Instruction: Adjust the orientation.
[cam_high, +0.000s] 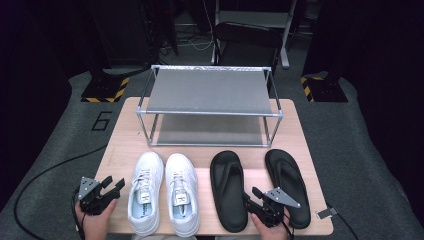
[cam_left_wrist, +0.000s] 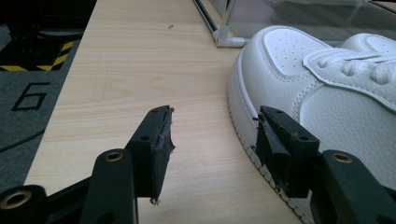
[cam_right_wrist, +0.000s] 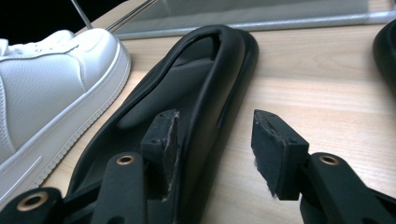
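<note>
- The left tongs (cam_high: 116, 184) stood apart with only bare worktop (cam_left_wrist: 140, 70) between the jaws, low beside the outer flank of the left white sneaker (cam_high: 146, 192); the right-hand jaw sat just against its sole edge in the left gripper view.
- The right tongs (cam_high: 250, 194) were also apart, straddling the rim of the left black sandal (cam_high: 229, 189) near its heel end: one jaw inside the footbed, the other outside over the wood, neither pad yet pressing.
- Judged from this, the step in hand was the approach to a grasp, each hand lining up on one piece of footwear, probably to lift it to the rack (cam_high: 210, 92) behind.
- The next move would call for the right tongs to close on the sandal's side wall, and the left to shift over the sneaker's collar or side before closing.
- Counted: two white sneakers, the second (cam_high: 181, 192) touching the first; two black sandals, the other (cam_high: 289, 185) set apart on the right; one two-tier metal rack, both shelves bare; two tongs.
</note>
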